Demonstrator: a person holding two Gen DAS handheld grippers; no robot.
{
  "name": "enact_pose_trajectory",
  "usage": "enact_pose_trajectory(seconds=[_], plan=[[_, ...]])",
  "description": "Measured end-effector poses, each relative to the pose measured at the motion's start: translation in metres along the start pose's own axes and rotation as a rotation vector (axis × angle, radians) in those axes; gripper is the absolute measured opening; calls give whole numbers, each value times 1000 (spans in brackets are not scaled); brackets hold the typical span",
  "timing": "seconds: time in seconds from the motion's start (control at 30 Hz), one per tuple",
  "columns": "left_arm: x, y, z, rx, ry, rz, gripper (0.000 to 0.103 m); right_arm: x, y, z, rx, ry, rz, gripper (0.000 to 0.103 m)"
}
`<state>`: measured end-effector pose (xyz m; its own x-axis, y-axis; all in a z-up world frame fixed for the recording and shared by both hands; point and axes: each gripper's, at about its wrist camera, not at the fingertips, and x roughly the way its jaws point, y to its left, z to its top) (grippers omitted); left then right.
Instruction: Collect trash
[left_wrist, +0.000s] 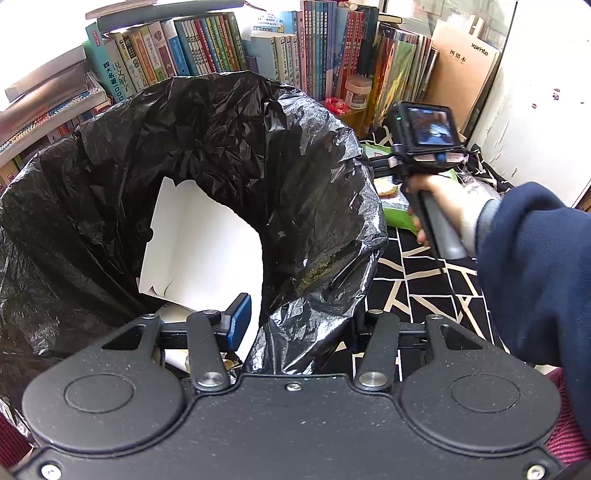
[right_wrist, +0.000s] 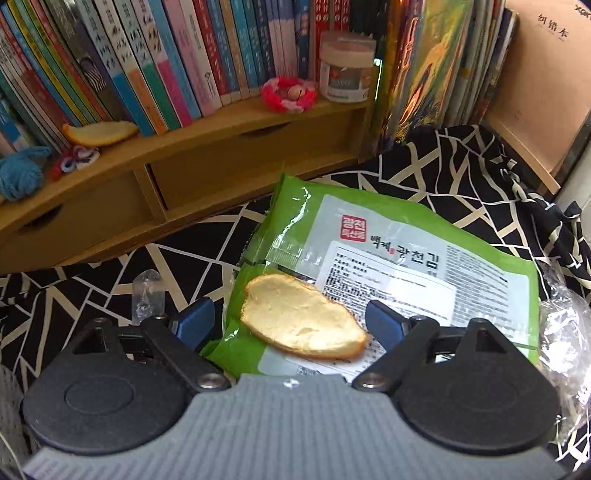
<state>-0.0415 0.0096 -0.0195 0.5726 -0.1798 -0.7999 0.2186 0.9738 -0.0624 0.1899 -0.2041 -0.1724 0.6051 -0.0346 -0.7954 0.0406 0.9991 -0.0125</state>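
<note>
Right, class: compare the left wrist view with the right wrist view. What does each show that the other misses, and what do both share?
Only the left wrist view: the black trash bag with white cardboard inside, and the hand holding the right tool. Only the right wrist view: the peel on the shelf and the blue knitted thing. Both: the green wrapper, the peel on it, and the white jar.

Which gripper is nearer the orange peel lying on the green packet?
Right. The right gripper straddles the orange peel, jaws open around it; the left gripper is off at the black trash bag.

Peel – pith-up on green wrapper
</note>
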Motion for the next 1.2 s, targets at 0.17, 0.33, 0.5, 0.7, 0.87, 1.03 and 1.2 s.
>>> enact_pose_trajectory(seconds=[0.17,0.33,0.5,0.7,0.87,1.03,1.2], plan=[[1,1,-1,0,1,-2,48,10,6,1,-6,23,-18,73],[2,1,-1,0,1,-1,48,0,9,3,-4,16,-9,39],[2,1,0,-1,1,-2,48,-22,14,7,-5,-4,15,11],[3,1,-1,0,1,-1,48,-54,17,12,-21,-49,66,23],[3,1,-2,3,-1,3,48,-42,5,10,12,21,69,72],[2,0,-2,5,-2,6,48,-13,4,-5,29,116,25,81],[2,-1,-1,8,-2,7,48,4,12,-12,17,118,-28,94]])
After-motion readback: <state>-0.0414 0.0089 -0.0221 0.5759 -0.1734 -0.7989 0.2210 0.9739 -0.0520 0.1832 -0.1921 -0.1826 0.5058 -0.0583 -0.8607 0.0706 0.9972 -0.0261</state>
